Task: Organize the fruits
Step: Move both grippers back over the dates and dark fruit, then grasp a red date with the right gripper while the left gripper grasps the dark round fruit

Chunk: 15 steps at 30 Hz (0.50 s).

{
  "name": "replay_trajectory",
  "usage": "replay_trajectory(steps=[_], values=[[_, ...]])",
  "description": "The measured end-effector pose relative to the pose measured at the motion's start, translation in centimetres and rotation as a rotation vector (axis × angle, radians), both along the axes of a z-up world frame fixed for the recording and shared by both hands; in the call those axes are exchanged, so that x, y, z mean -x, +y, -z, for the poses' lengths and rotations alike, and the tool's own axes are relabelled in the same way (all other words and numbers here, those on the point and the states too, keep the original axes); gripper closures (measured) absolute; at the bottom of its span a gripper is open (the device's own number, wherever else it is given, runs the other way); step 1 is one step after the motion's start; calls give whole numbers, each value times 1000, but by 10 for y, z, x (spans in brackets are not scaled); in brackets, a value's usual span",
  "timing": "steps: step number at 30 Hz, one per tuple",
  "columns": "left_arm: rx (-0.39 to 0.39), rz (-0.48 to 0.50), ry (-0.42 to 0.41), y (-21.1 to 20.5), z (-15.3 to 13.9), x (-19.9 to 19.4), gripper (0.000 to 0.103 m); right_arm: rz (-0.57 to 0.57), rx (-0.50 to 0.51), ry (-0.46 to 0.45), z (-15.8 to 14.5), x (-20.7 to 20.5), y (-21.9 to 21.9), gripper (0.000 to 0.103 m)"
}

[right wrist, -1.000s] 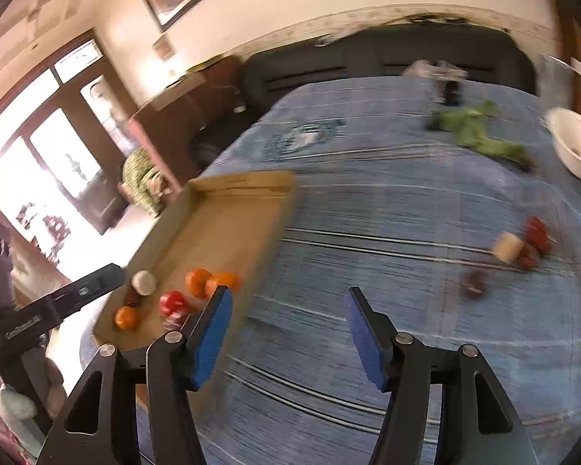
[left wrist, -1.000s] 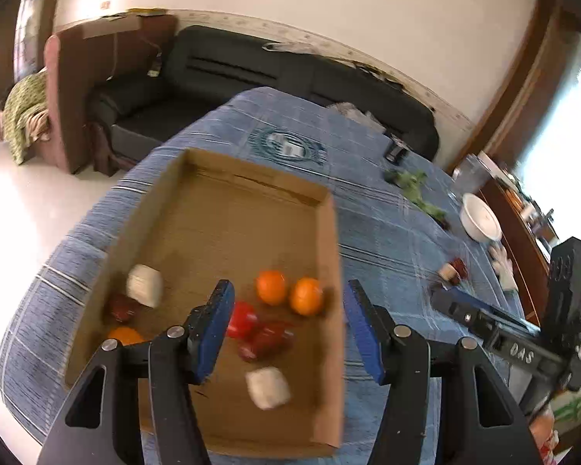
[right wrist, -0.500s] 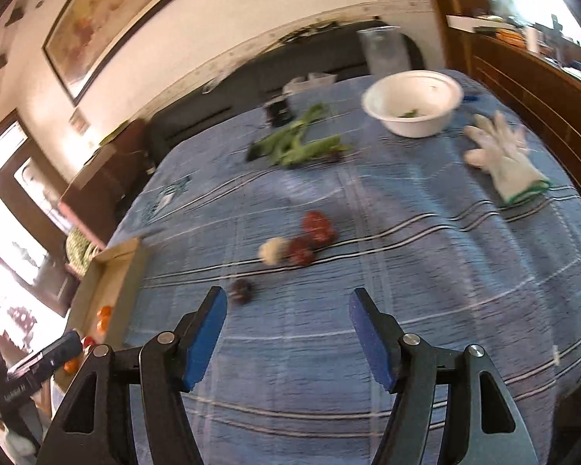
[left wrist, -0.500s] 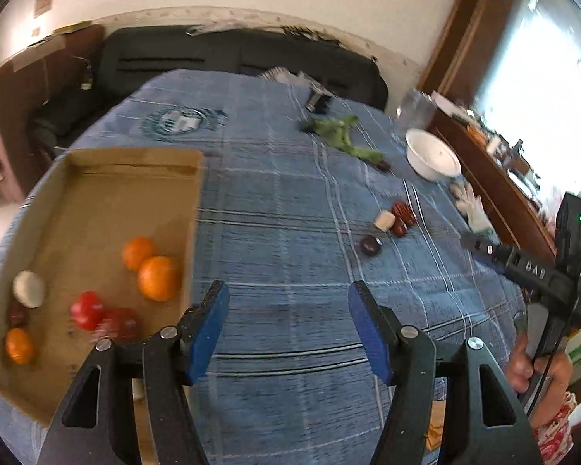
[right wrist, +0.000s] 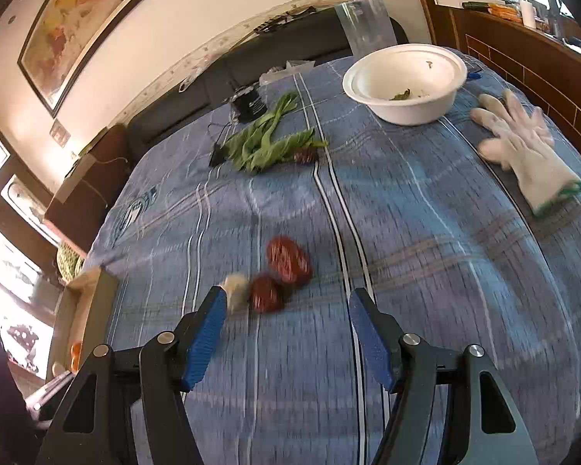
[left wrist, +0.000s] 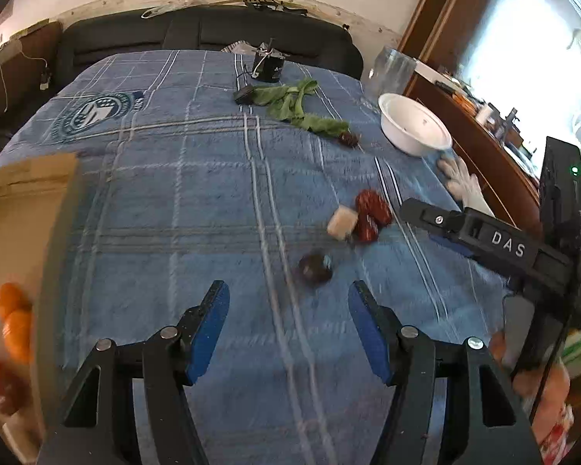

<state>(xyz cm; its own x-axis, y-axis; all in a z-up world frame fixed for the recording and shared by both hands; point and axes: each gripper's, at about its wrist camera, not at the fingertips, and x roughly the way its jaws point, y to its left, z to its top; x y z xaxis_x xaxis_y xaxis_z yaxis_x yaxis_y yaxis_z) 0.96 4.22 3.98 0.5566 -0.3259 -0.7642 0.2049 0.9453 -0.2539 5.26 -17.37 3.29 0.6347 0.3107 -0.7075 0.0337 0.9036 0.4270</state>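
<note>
Both tongs (left wrist: 288,321) (right wrist: 286,323) spread, empty; swung from box (left wrist: 15,209) toward blurry, perhaps red fruits (right wrist: 288,259).

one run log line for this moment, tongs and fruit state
left tongs open, empty | right tongs open, empty | dark fruit loose on blanket | red fruits loose | oranges in cardboard tray

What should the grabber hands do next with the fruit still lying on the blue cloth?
Probably ease the right gripper forward and down onto the small red fruit just ahead of its open fingers, since it lies on the cloth outside the cardboard box. Both grippers are open and empty.
</note>
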Motion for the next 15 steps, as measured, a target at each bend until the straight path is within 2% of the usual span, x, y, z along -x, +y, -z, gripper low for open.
replay_trajectory(steps=[5, 7, 9, 10, 11, 13, 14, 15], values=[[-3, -22, 25, -13, 21, -30, 41, 7, 1, 13, 10, -32, 6, 33], [-13, 11, 37, -15, 28, -34, 41, 0, 24, 15, 14, -38, 11, 33], [-41, 46, 12, -18, 29, -32, 43, -11, 67, 13, 18, -42, 16, 34], [-52, 65, 4, -21, 29, -32, 46, -16, 85, 17, 21, -45, 18, 36], [-45, 80, 4, -23, 30, -31, 53, -20, 91, 22, 23, -46, 19, 39], [-51, 105, 0, -28, 31, -30, 60, -25, 107, 20, 25, -48, 21, 41], [-65, 124, -6, -32, 32, -28, 72, -31, 118, 21, 25, -49, 22, 43], [-66, 140, -5, -35, 33, -27, 78, -36, 126, 20, 25, -49, 23, 44]])
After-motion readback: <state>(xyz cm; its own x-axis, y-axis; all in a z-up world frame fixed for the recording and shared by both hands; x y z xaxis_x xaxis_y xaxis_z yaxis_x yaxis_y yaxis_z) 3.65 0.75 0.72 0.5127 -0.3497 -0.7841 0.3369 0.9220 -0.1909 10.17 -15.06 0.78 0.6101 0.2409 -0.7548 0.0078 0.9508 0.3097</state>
